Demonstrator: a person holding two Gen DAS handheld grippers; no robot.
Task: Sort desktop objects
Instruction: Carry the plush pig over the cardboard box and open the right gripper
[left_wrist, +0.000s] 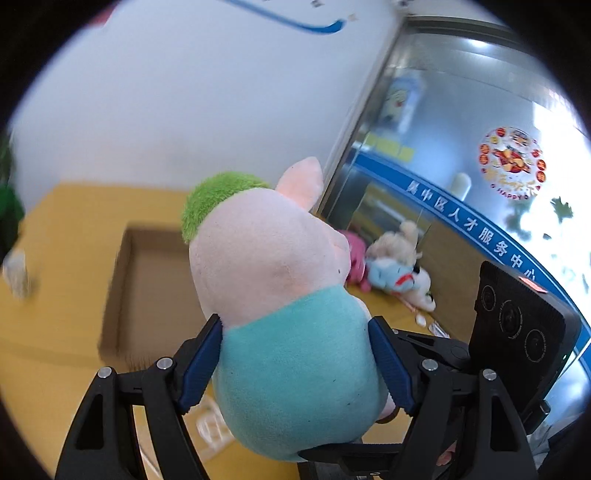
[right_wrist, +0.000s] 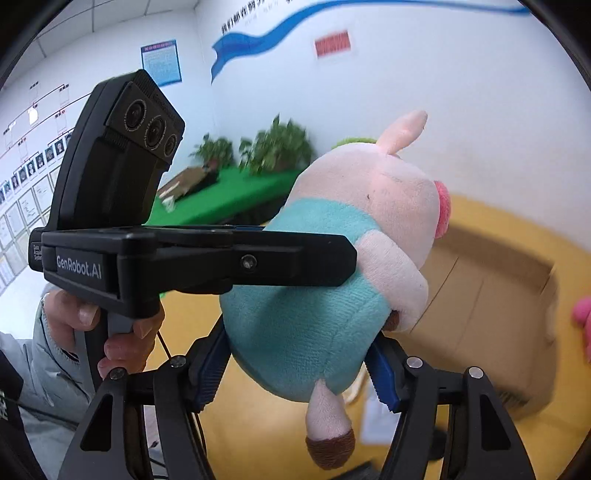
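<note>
Both claws pinch one plush pig (left_wrist: 284, 295) by its teal body: the left claw (left_wrist: 295, 365) from either flank, the right claw (right_wrist: 299, 365) lower, near the legs. The pig hangs above the yellow counter (left_wrist: 55, 354). Beyond, at ten o'clock, an open cardboard box (left_wrist: 147, 288); at two o'clock, more plush toys (left_wrist: 395, 266).

Setting: office or public service centre | Evidence: white wall (right_wrist: 461, 110) with blue ribbon graphic (right_wrist: 258, 38); framed certificates and staff photo chart (right_wrist: 22, 192); glass partition (left_wrist: 461, 147) bearing blue lettered band (left_wrist: 476, 229); potted plants (right_wrist: 273, 147) placed on green-covered table (right_wrist: 229, 195)
</note>
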